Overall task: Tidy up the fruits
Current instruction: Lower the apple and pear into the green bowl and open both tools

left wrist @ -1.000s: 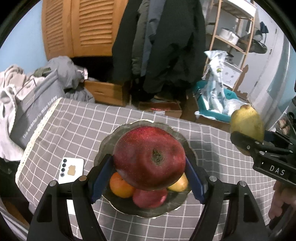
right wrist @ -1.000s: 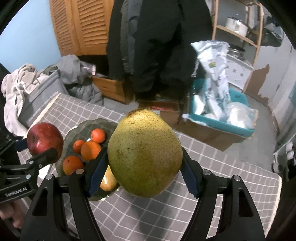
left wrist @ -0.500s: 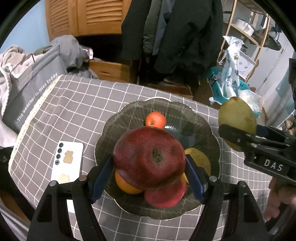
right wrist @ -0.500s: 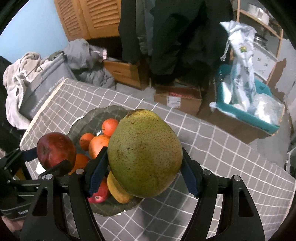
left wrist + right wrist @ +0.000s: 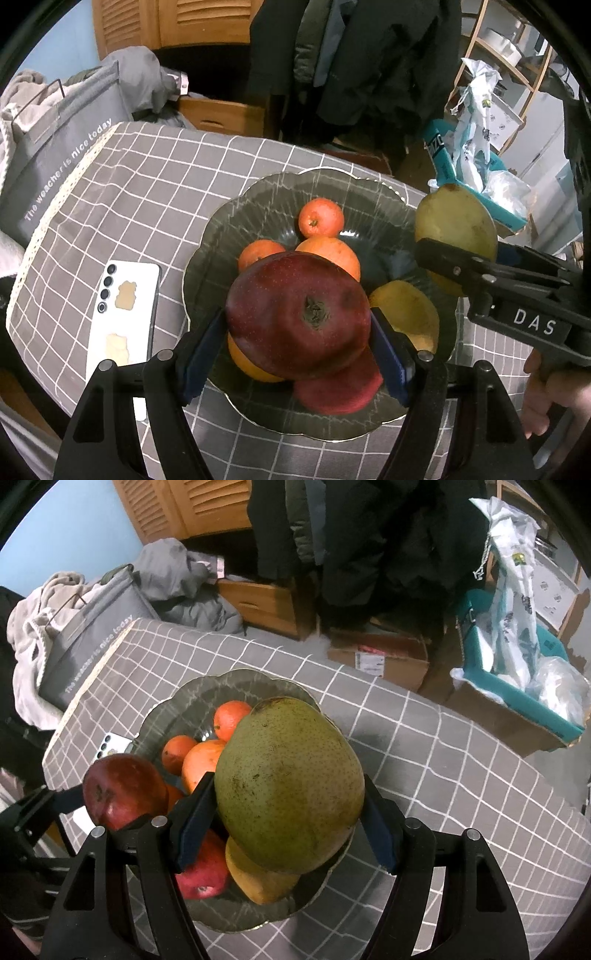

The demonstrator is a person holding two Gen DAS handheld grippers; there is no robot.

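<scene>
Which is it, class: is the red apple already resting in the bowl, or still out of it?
Out. The red apple is clamped between the left gripper pads, above the bowl and its fruit.

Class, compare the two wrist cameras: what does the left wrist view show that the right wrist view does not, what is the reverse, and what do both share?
Only the left wrist view shows the whole white phone, the "DAS" label and a hand. Only the right wrist view shows the cardboard box on the floor and the table's right side. Both show the glass bowl of fruit, the left gripper clamping the red apple, and the right gripper clamping the green pear.
</scene>
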